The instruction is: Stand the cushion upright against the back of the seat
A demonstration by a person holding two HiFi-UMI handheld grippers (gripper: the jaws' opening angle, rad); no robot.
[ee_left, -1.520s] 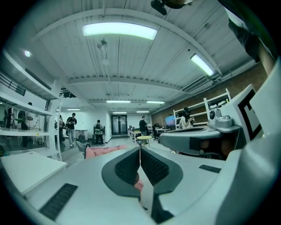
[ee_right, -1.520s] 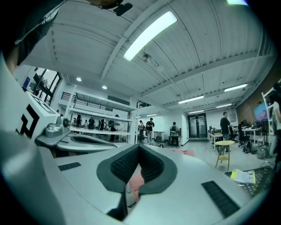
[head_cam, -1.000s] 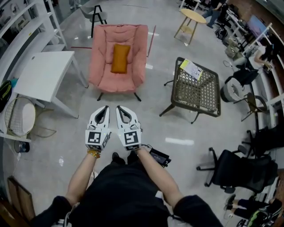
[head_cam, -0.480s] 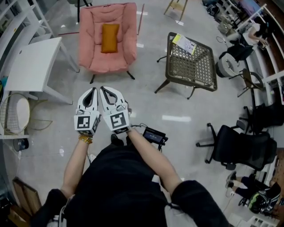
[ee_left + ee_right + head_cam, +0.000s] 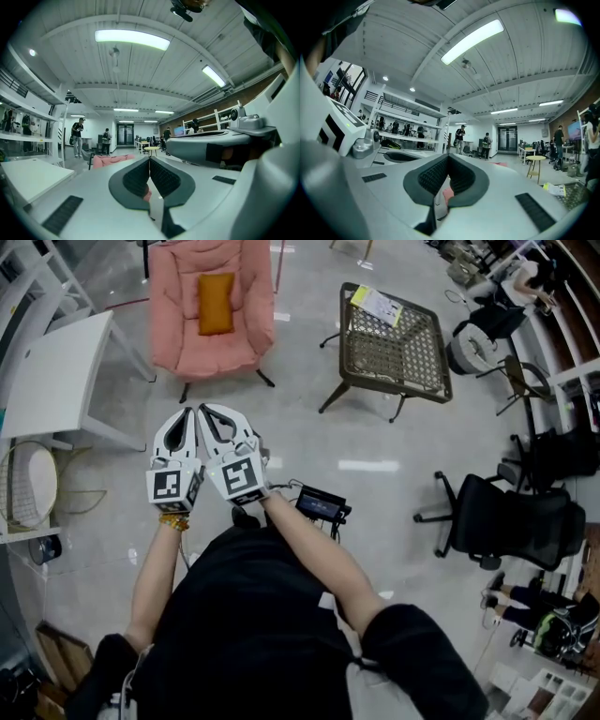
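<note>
Both closed, empty: left hand-held gripper (image 5: 186, 412), right hand-held gripper (image 5: 203, 410); armchair (image 5: 178, 334) top cut off.

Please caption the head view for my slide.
Left hand-held gripper and right hand-held gripper, both shut, face the pink chair with orange cushion.

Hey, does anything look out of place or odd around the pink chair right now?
Nothing spilled or broken. The orange cushion lies in the middle of the pink chair, seemingly flat rather than propped upright, though the steep view makes that uncertain. A loose printed sheet rests on the brown wicker piece nearby.
</note>
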